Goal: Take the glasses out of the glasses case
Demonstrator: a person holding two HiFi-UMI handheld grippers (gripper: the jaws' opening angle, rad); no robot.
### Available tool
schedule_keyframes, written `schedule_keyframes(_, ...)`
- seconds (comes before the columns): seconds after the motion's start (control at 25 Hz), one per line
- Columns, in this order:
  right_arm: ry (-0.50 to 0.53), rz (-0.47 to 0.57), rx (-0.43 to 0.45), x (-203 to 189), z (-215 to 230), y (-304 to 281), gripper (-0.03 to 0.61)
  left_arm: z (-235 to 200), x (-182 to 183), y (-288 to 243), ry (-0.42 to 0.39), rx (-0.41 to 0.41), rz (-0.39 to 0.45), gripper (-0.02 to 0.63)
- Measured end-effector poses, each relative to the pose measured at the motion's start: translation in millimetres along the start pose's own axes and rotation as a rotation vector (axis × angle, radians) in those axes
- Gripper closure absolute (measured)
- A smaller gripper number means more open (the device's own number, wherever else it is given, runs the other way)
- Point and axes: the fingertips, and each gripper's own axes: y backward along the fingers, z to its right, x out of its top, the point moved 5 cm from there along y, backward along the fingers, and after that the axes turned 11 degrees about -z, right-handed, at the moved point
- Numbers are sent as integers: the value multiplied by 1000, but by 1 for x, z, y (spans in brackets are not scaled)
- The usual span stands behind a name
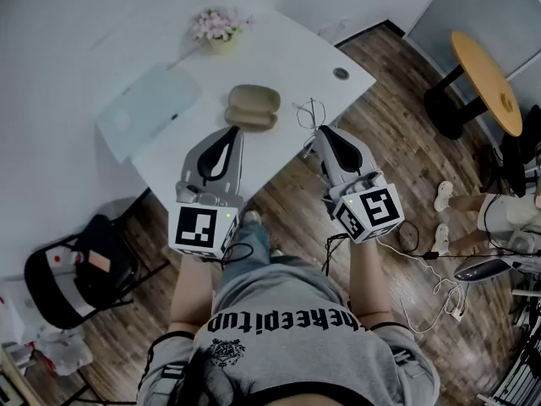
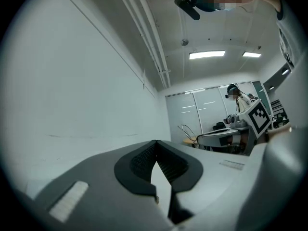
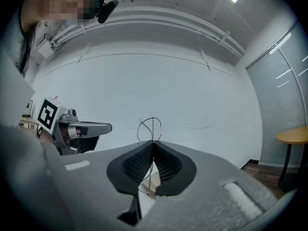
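Observation:
The tan glasses case (image 1: 253, 106) lies on the white table (image 1: 279, 57), its two halves showing one behind the other; I cannot see inside it. My right gripper (image 1: 319, 130) is raised over the table's near edge, just right of the case, shut on thin wire-rimmed glasses (image 1: 310, 115). In the right gripper view the glasses (image 3: 150, 128) stick up from between the closed pads (image 3: 166, 165) of the right gripper (image 3: 153, 142). My left gripper (image 1: 233, 130) hovers near the case's front, shut on nothing. In its own view the left gripper (image 2: 155, 142) points at a blank wall.
A small pot of pink flowers (image 1: 218, 30) stands at the table's far side, and a pale flat sheet (image 1: 149, 108) lies at its left. A black chair (image 1: 80, 277) stands lower left. A round yellow table (image 1: 486, 79) and floor cables (image 1: 427, 294) are to the right.

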Motion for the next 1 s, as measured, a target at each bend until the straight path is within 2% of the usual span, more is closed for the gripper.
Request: schedule_keyframes(1.0,-5,67,-17,4,2,33,572,23,11,12,-20,19,14,594)
